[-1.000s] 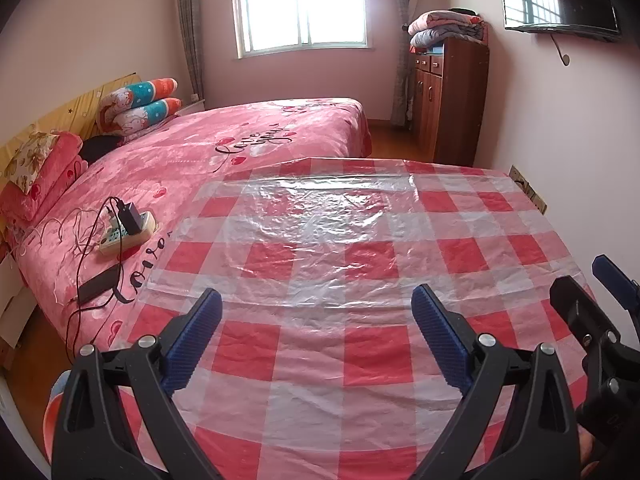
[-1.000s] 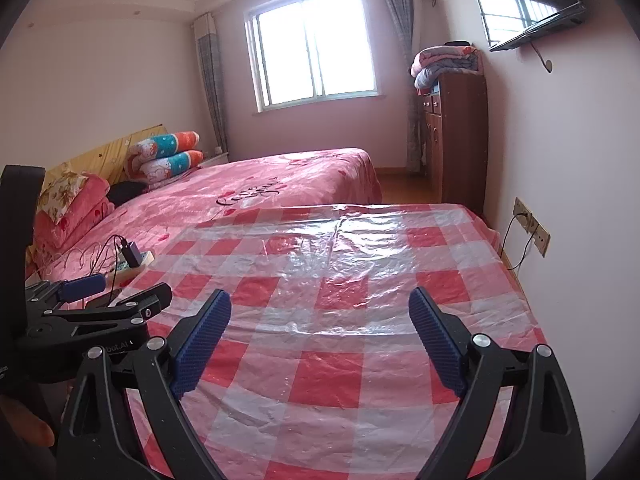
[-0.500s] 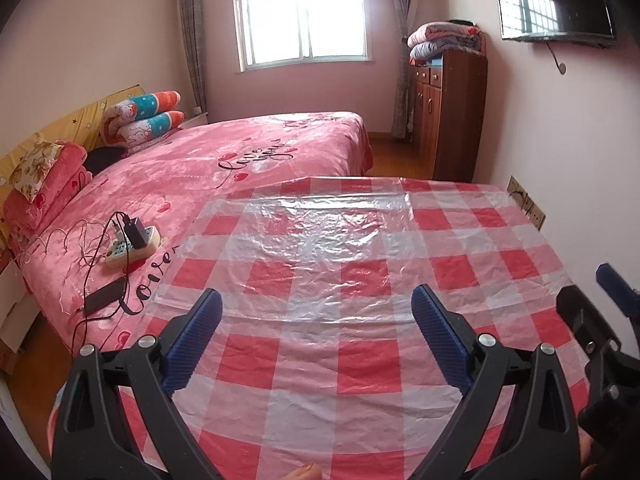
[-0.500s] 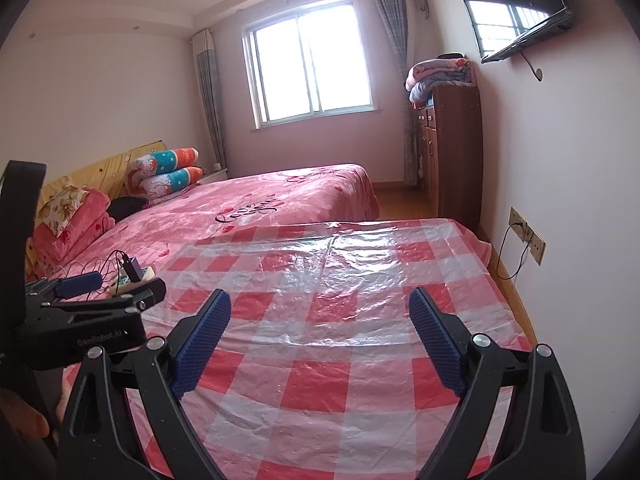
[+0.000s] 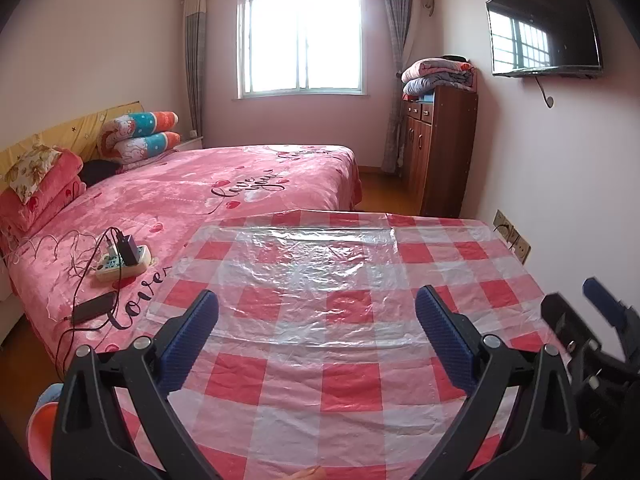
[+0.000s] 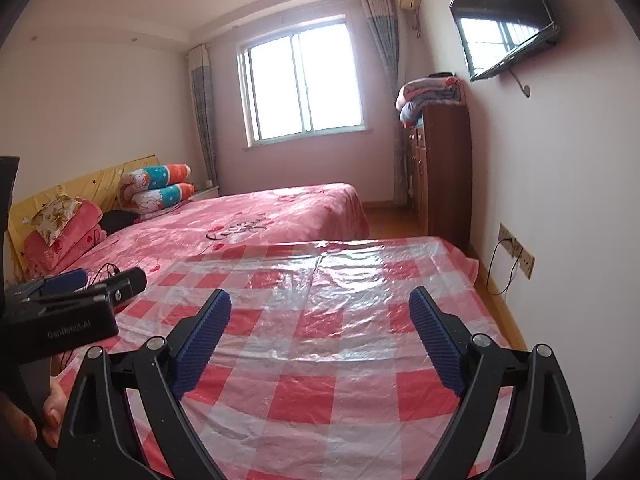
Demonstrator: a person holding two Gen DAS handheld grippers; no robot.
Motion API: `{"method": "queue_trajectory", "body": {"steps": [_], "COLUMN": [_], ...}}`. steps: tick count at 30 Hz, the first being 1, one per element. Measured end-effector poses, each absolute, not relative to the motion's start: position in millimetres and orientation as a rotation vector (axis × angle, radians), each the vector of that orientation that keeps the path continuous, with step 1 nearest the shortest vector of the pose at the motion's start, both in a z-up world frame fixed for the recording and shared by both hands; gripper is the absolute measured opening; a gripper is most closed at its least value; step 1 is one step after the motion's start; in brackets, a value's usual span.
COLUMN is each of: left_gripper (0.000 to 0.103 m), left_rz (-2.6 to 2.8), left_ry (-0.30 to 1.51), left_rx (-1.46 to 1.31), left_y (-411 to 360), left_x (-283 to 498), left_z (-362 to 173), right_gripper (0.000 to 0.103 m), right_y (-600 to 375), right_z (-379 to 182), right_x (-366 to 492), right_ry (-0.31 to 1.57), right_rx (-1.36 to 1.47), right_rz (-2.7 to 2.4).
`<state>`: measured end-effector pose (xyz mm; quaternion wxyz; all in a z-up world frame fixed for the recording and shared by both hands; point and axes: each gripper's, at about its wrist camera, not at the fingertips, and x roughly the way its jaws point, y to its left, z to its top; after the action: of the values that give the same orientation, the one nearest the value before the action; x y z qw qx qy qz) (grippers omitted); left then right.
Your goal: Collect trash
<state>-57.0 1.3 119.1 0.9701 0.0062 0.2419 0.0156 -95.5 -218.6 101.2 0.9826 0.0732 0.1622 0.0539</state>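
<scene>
A table with a red-and-white checked cloth under clear plastic (image 5: pixel 320 320) fills the foreground in both views (image 6: pixel 340 340). No trash item shows on it. My left gripper (image 5: pixel 316 328) is open and empty above the near part of the table. My right gripper (image 6: pixel 320 328) is open and empty above the table too. The right gripper also shows at the right edge of the left wrist view (image 5: pixel 592 320), and the left gripper shows at the left edge of the right wrist view (image 6: pixel 80 296).
A pink bed (image 5: pixel 224 192) lies beyond the table, with pillows (image 5: pixel 140 136), a power strip with cables (image 5: pixel 124 260) and a phone (image 5: pixel 94 306). A wooden cabinet (image 5: pixel 440 148) with folded blankets stands on the right wall under a mounted TV (image 5: pixel 544 28). Wall sockets (image 5: pixel 514 242) sit beside the table.
Both grippers have tilted upward, so the views show more of the room, window and ceiling and less of the table. Both stay open and empty.
</scene>
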Motion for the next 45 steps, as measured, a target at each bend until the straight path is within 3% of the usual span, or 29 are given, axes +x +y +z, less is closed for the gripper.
{"method": "queue_trajectory", "body": {"steps": [13, 45], "left_gripper": [0.099, 0.099], "left_rz": [0.031, 0.046], "left_ry": [0.478, 0.499], "left_rx": [0.028, 0.052], "left_y": [-4, -7], "left_x": [-60, -55], "left_z": [114, 101], "right_gripper": [0.097, 0.097], "right_y": [-214, -213], "right_z": [98, 90], "right_x": [-95, -89], "right_ry": [0.315, 0.35], "right_rx": [0.108, 0.114], "right_rz": [0.1, 0.113]}}
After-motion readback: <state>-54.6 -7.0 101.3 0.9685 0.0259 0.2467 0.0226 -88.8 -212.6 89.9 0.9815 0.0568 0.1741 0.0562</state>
